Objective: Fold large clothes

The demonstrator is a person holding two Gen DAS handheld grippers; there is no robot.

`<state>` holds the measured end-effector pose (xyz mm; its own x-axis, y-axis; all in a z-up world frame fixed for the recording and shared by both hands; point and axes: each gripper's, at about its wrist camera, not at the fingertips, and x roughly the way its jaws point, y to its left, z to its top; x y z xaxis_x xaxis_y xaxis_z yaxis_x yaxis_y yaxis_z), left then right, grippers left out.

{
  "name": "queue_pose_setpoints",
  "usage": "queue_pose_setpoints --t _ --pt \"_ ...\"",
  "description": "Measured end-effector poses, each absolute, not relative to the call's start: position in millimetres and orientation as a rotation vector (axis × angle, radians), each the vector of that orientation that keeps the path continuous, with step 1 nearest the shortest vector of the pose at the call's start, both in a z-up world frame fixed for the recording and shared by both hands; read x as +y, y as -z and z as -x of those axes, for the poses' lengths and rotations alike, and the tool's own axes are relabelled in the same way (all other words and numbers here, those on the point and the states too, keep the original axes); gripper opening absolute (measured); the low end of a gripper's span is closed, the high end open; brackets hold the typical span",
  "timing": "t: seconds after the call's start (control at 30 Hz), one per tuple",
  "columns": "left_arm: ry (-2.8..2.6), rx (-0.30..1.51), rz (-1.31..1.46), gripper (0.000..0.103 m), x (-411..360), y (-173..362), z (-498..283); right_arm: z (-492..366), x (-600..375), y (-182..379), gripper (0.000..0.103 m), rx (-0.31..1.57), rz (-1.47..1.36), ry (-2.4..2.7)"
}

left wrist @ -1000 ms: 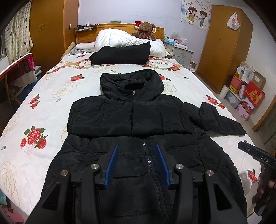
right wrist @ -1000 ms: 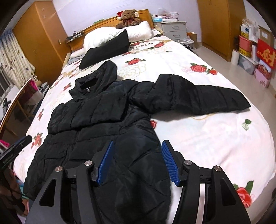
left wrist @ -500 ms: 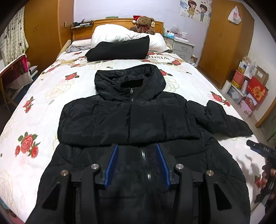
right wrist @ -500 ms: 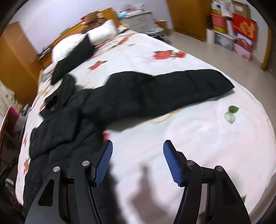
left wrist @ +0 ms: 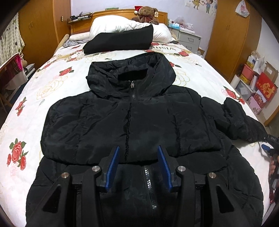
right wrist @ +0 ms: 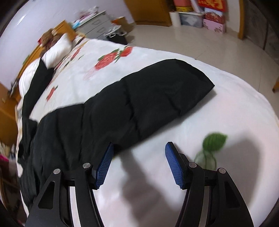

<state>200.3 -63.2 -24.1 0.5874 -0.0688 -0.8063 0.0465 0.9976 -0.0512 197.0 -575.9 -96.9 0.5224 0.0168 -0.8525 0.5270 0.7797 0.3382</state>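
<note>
— Jacket [left wrist: 139, 125]: where does it lie?
— Flat on the rose-print bedspread [left wrist: 34, 108], front up and zipped, hood [left wrist: 130, 76] toward twelve o'clock. One sleeve is folded across the chest; the other sleeve [right wrist: 139, 97] stretches out over the bedspread toward three o'clock in the left wrist view.
— Left gripper [left wrist: 138, 164]?
— Above the lower front, its blue pads spread wide on either side of the zipper [left wrist: 148, 183], holding nothing.
— Right gripper [right wrist: 139, 164]?
— Jaws also apart and empty, over bare bedspread just beside the outstretched sleeve, which runs from nine toward one o'clock in its blurred view.
— Anything else?
— A folded black garment [left wrist: 120, 41] leaning on white pillows [left wrist: 122, 24] at twelve o'clock, a teddy bear [left wrist: 146, 14] behind them.
</note>
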Motion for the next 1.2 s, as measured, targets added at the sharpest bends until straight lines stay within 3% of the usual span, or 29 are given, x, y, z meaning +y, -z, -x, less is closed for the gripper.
queue_pose_setpoints --t 0.27,0.3,0.37,0.43,0.9,1.2 --pt "0.061 0.969 0.033 0.047 -62.3 39.7 -207.2 -220.6 -590.0 101.9 0.060 0.969 -0.604 0.408" --pt "0.061 0.971 0.035 0.047 -61.7 40.2 -206.8 -222.9 -589.3 100.9 0.056 0.969 -0.592 0.417" --pt "0.057 0.973 0.034 0.047 -60.3 40.5 -205.1 -224.7 -589.0 96.2 0.024 0.965 -0.579 0.424" --pt "0.053 0.971 0.035 0.047 -57.0 38.2 -204.3 -222.3 -587.9 83.8 0.011 0.951 -0.565 0.433" --pt "0.026 0.897 0.100 0.047 -27.3 -7.8 -180.9 -213.8 -472.3 -99.2 0.008 0.666 -0.355 0.119" --pt "-0.007 0.857 0.175 0.047 11.6 -26.7 -166.0 -232.6 -346.4 -130.3 0.008 0.667 -0.256 -0.146"
